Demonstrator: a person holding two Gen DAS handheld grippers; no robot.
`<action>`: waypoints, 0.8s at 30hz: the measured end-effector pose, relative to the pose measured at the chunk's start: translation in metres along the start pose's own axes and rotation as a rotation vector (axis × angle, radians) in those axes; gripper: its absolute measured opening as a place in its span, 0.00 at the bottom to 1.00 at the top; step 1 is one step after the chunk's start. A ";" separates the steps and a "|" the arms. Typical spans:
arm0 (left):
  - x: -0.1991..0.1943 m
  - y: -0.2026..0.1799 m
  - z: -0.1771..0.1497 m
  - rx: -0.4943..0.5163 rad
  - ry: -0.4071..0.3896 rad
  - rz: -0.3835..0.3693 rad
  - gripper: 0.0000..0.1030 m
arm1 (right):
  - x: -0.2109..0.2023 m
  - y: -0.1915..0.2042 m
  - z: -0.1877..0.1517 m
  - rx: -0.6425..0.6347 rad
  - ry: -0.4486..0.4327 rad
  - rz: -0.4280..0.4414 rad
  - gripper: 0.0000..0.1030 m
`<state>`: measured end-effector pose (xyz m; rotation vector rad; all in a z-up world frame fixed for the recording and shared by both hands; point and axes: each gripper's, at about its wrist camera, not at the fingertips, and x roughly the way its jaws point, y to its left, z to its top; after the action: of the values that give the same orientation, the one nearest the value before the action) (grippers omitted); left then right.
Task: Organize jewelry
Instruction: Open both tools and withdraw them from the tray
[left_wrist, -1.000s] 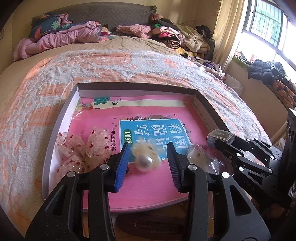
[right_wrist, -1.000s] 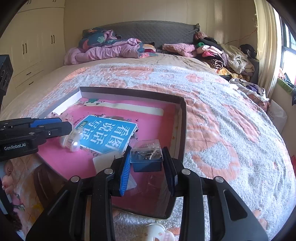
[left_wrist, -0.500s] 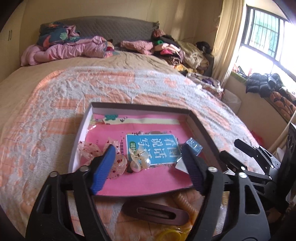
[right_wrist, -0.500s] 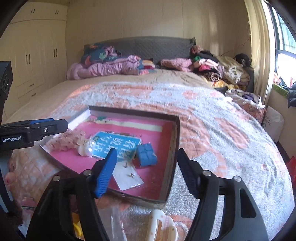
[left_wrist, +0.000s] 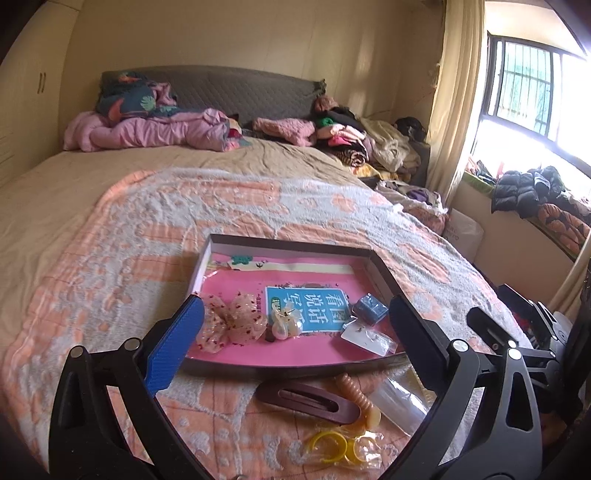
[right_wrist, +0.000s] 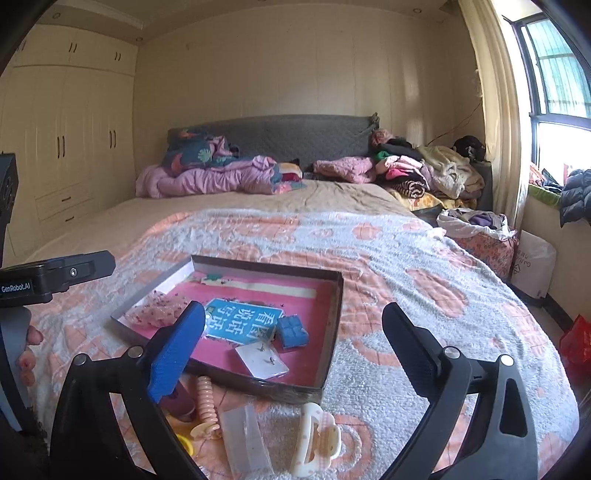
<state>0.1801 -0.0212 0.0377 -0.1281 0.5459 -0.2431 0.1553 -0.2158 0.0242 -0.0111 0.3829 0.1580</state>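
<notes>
A shallow box (left_wrist: 288, 243) (right_wrist: 332, 328) with a pink lining lies on the bed. In it lie a sheer floral bow (left_wrist: 232, 325), a pearl hair clip (left_wrist: 286, 325), a small blue jewelry case (left_wrist: 369, 309) (right_wrist: 292, 331) and a clear bag of earrings (left_wrist: 367, 336) (right_wrist: 263, 360). My left gripper (left_wrist: 295, 341) is open and empty, held back above the box's near edge. My right gripper (right_wrist: 293, 347) is open and empty, also back from the box.
Loose items lie on the blanket in front of the box: a dark brown hair clip (left_wrist: 308, 400), a peach spiral hair tie (right_wrist: 205, 402), yellow rings (left_wrist: 332, 446), a clear plastic bag (right_wrist: 245, 439) and a cream claw clip (right_wrist: 317, 439). Clothes are piled at the headboard (right_wrist: 406, 170).
Both grippers opened, leaving the pearl clip and the blue case in the box, then pulled back and up from it.
</notes>
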 end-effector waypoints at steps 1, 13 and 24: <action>-0.004 0.000 -0.001 -0.001 -0.006 0.001 0.89 | -0.003 0.000 0.000 0.002 -0.004 -0.002 0.91; -0.037 0.011 -0.017 -0.025 -0.041 0.012 0.89 | -0.040 0.003 -0.003 0.001 -0.062 -0.010 0.92; -0.064 0.026 -0.037 -0.037 -0.044 0.036 0.89 | -0.062 0.013 -0.011 -0.029 -0.076 0.010 0.92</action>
<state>0.1126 0.0190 0.0339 -0.1593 0.5089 -0.1944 0.0924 -0.2128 0.0375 -0.0314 0.3051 0.1730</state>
